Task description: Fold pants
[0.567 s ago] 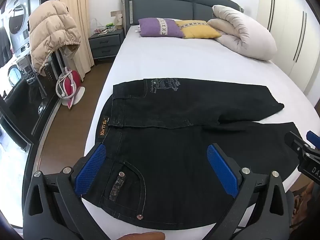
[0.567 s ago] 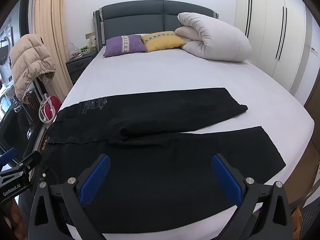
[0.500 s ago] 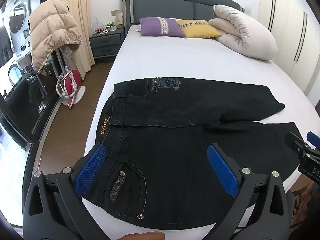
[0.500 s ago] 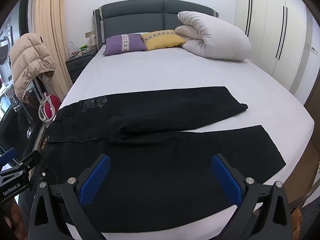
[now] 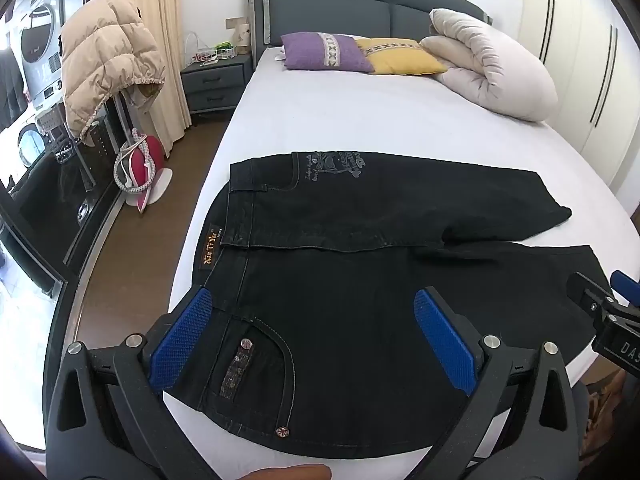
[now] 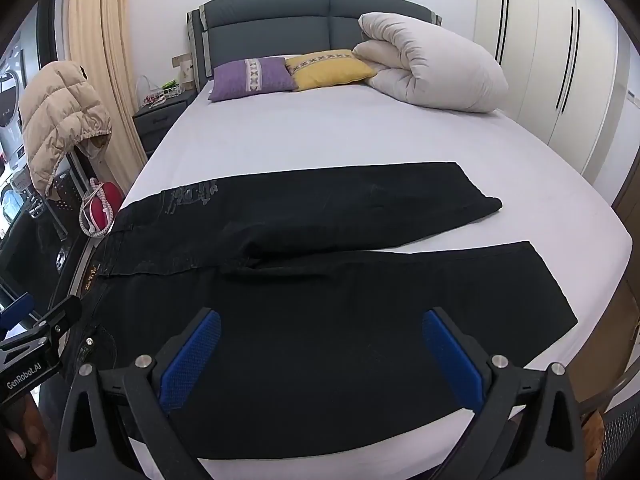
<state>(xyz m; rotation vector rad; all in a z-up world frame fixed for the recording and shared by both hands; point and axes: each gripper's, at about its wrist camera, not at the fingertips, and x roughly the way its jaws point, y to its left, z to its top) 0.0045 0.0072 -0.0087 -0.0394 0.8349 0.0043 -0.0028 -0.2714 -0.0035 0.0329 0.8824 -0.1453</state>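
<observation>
On the bed (image 5: 360,120), a purple pillow (image 5: 324,52), yellow pillow (image 5: 400,62) and rolled duvet (image 5: 492,68) lie by the headboard (image 5: 360,8); a nightstand (image 5: 214,84) and beige jacket (image 5: 104,76) stand beside the bed.

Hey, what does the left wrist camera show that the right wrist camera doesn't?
Only the left wrist view shows the pants' front pocket with its rivets and the bottom hem button.
Only the right wrist view shows the near leg's cuff in full.
Both show the black pants spread on the bed, two pillows, a rolled duvet, a beige jacket.

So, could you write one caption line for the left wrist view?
Open left gripper hovers over black denim pants spread flat on a white-sheeted bed.
</observation>
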